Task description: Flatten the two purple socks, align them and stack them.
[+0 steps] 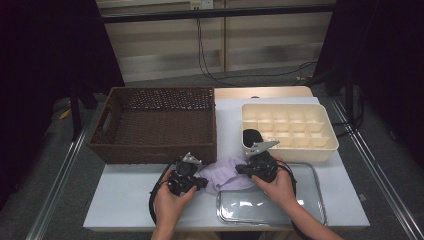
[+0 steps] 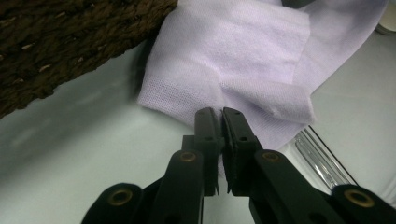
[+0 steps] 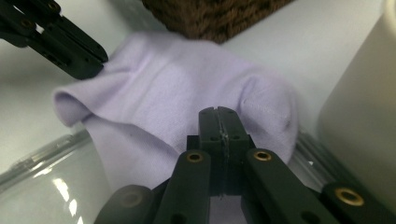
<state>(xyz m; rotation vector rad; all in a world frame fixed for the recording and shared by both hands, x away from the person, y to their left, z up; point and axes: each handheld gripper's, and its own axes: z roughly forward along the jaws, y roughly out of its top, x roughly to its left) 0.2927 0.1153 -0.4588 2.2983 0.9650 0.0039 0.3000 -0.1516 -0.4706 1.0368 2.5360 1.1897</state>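
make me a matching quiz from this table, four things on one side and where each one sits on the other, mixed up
Things:
1. basket
2. divided box
3. cloth
4. tray

Places:
A. near right, in front of the person's right arm
B. far left of the table
C. far right of the table
D. between the two grippers, part of it over the tray's rim

Pairs: 1-B, 2-C, 3-D, 4-A
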